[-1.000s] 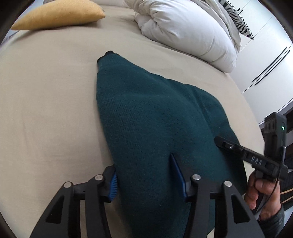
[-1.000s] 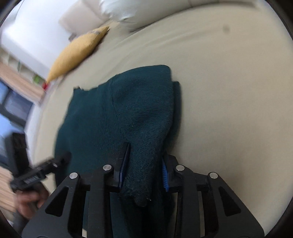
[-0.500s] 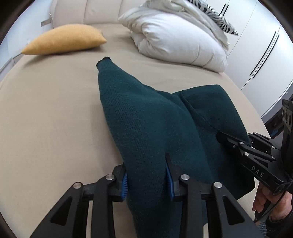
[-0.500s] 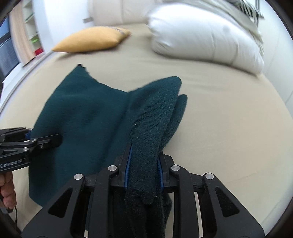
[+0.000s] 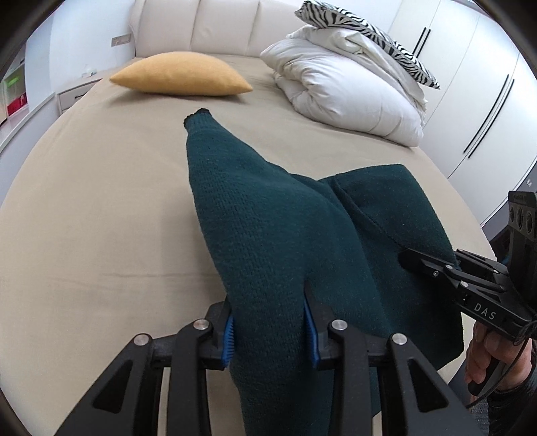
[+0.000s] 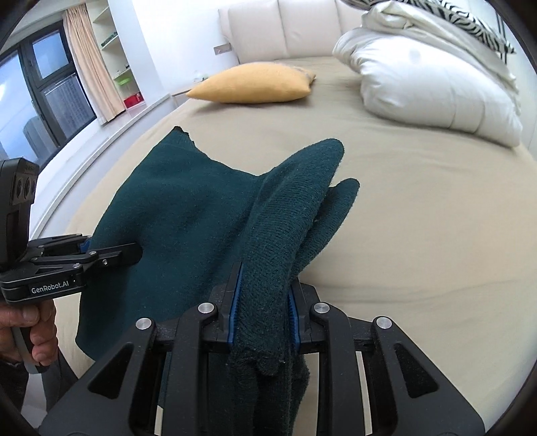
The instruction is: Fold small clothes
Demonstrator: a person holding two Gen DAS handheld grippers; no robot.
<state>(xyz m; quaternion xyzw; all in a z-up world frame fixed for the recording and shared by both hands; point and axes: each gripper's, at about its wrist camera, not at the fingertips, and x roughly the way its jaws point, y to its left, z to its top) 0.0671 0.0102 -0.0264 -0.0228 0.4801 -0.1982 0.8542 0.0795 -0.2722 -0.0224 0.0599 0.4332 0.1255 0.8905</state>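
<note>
Left gripper clamped on a thick bunch of dark green knit garment, blue pads pressed into the wool on both sides. Right gripper likewise pinched tight on a folded edge of the same garment, cloth hanging down behind the jaws. Garment raised at the near end, draping forward onto the beige bed, one narrow tip lying flat farther out. Beyond it, well apart, a yellow cushion to the left, a white folded duvet to the right with a zebra-striped pillow on top. Padded headboard at the very back.
</note>
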